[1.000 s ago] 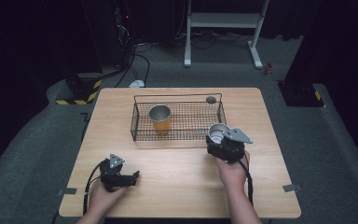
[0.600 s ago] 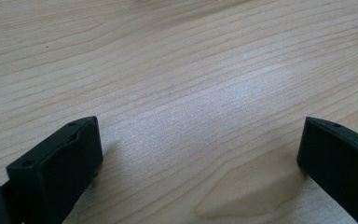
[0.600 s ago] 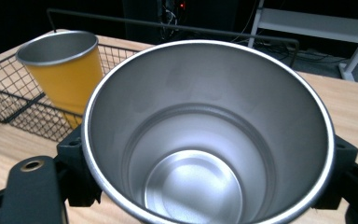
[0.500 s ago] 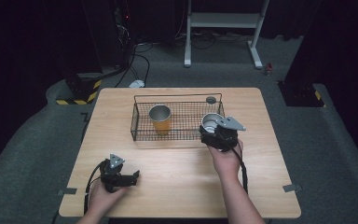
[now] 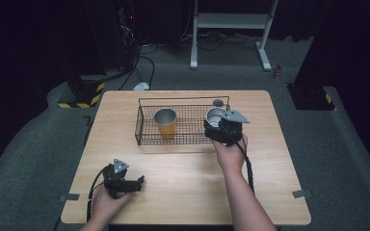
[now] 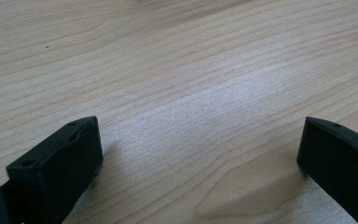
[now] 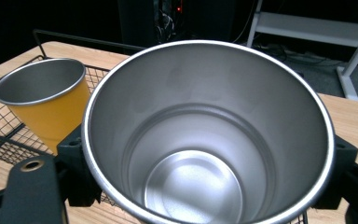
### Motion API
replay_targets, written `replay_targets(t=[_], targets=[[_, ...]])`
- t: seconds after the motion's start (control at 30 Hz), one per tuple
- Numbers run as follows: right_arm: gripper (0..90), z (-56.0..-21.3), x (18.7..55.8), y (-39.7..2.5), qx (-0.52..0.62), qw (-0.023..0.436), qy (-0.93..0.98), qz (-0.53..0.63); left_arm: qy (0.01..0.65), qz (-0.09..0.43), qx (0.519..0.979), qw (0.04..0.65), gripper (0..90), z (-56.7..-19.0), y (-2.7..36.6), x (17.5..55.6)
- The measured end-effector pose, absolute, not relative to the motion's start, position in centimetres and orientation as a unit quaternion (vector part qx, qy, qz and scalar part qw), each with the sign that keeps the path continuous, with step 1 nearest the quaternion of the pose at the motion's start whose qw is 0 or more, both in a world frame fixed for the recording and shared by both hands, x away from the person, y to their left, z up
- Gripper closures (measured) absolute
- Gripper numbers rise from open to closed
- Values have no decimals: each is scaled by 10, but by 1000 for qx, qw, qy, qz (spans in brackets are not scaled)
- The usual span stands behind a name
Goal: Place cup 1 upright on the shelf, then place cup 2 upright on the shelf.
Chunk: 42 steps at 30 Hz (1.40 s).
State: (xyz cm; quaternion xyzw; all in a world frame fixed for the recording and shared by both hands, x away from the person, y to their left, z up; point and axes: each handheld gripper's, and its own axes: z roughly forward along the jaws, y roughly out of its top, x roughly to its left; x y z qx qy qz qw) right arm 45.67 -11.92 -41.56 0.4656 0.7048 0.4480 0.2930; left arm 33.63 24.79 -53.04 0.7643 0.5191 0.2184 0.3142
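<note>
The right gripper (image 5: 220, 126) holds a shiny round steel cup (image 7: 205, 135) upright between its jaws over the right end of the black wire basket (image 5: 144, 135), near the orange metal cup (image 5: 165, 123), while the left gripper (image 5: 134, 182) rests wide open on the light wooden table (image 5: 183, 173).

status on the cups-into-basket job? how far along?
Done: the yellow cup stands upright inside the wire basket. In hand: the right gripper is shut on the steel cup, held at the basket's right end, apparently above the mesh. Left: probably lowering it in and letting go. The left gripper rests open on the table, holding nothing.
</note>
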Motion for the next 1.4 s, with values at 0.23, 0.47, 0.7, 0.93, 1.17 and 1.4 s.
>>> replay_targets(t=[0.23, 0.47, 0.7, 0.93, 1.17, 1.4], targets=[[184, -408, 473, -111, 464, 300, 705, 445, 521, 217, 763, 315, 3, -530, 248, 336], [185, -401, 485, -104, 464, 303, 703, 445, 525, 218, 760, 314, 3, -530, 247, 336], [185, -404, 496, -99, 466, 298, 712, 433, 524, 219, 761, 314, 3, -530, 247, 336], [185, -411, 504, -94, 472, 295, 715, 422, 525, 218, 760, 314, 3, -531, 247, 336], [184, -428, 517, -94, 486, 282, 724, 400, 525, 218, 760, 314, 3, -531, 247, 336], [184, -445, 526, -87, 499, 264, 736, 374, 525, 218, 761, 313, 3, -530, 247, 336]])
